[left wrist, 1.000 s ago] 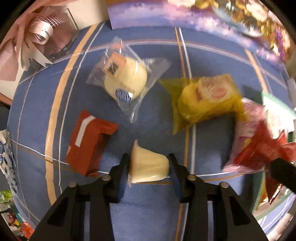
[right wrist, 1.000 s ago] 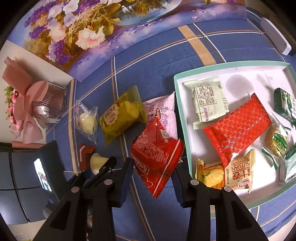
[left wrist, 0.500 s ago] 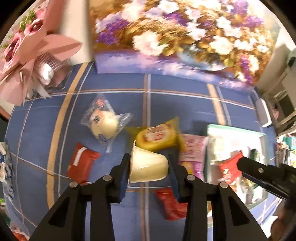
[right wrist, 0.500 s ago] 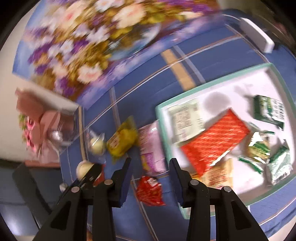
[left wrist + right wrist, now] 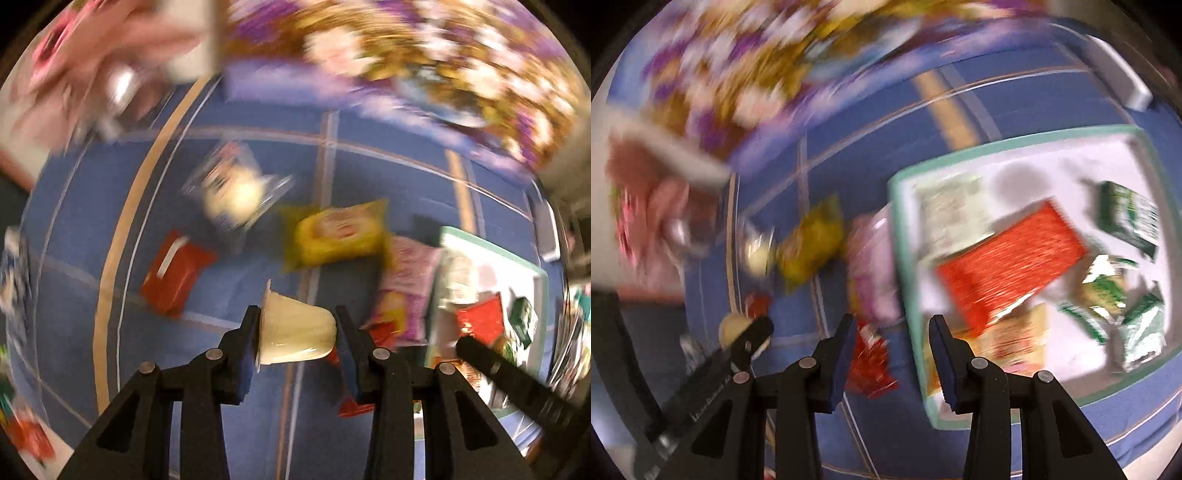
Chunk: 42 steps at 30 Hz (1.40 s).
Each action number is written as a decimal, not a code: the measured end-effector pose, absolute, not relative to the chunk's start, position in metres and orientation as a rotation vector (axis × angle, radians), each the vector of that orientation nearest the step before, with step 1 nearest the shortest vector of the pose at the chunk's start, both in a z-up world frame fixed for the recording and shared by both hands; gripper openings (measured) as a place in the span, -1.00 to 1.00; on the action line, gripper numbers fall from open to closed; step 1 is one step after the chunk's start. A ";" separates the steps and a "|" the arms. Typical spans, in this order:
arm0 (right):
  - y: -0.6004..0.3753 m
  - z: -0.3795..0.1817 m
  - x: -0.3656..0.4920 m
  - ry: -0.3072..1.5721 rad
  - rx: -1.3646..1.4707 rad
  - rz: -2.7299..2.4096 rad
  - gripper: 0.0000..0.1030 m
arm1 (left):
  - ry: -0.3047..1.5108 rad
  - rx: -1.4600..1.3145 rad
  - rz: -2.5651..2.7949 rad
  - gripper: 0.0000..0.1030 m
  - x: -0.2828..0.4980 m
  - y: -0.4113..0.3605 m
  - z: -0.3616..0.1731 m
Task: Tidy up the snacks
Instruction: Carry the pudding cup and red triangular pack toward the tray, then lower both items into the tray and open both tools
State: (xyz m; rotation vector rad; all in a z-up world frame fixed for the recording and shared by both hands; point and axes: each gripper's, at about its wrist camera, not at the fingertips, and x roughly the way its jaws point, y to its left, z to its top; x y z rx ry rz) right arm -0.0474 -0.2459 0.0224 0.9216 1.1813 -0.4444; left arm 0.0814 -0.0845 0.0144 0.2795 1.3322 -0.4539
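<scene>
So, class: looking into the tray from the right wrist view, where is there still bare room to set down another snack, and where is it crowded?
The tray has bare white floor along its far side, between the pale green packet and the dark green packet, behind the red packet. Its near right corner is crowded with green-and-silver wrappers. Blur hides finer gaps.

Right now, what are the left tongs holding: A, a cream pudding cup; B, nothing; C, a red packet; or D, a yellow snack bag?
A: the cream pudding cup lies on its side, clamped between the pads of the left tongs, above the blue cloth.
</scene>
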 end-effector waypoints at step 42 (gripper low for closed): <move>-0.293 0.029 -0.112 1.111 0.912 -0.647 0.04 | 1.332 0.243 -0.577 -0.21 0.055 -0.114 0.015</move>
